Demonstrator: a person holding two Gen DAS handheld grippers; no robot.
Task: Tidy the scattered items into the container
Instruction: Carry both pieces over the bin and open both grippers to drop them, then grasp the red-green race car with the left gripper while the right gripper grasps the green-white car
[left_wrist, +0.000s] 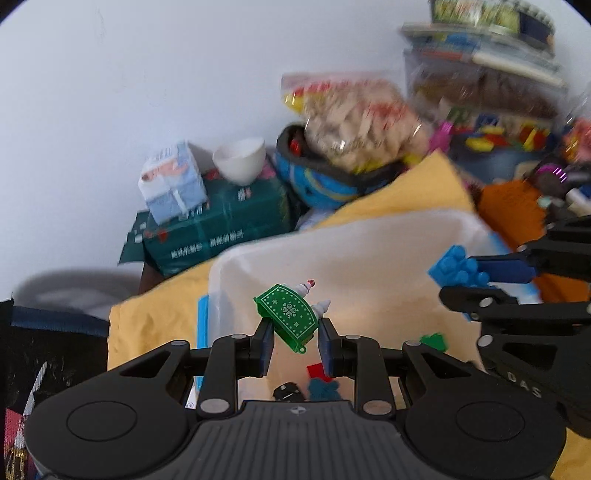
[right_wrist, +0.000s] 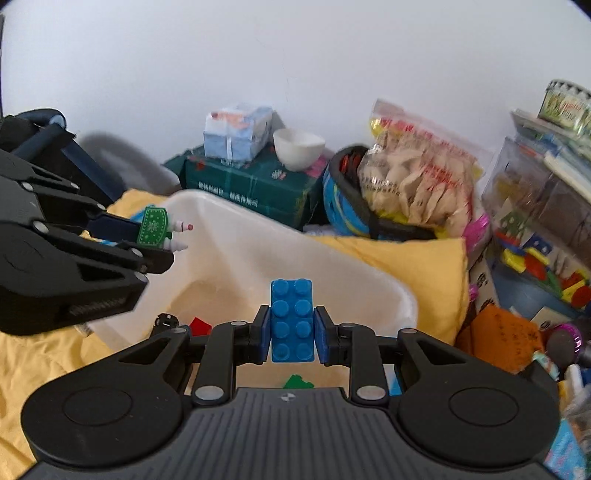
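Note:
My left gripper (left_wrist: 294, 341) is shut on a green toy with a snowflake pattern (left_wrist: 289, 313) and holds it above the translucent white container (left_wrist: 369, 236). It also shows in the right wrist view (right_wrist: 152, 225) at the left. My right gripper (right_wrist: 291, 330) is shut on a blue building brick (right_wrist: 292, 319) over the same container (right_wrist: 369, 284). The brick shows in the left wrist view (left_wrist: 458, 271) at the right. Inside the container lie a red piece (left_wrist: 317, 370), a green piece (left_wrist: 435, 340), a dark blue piece (left_wrist: 323, 389) and a black piece (left_wrist: 288, 391).
The container sits on a yellow cloth (right_wrist: 413, 258). Behind it stand a green box (right_wrist: 251, 184) with a tissue pack (right_wrist: 236, 129) and white bowl (right_wrist: 298, 147), a blue basket with a snack bag (right_wrist: 417, 173), and toy bins (right_wrist: 535, 240) at right.

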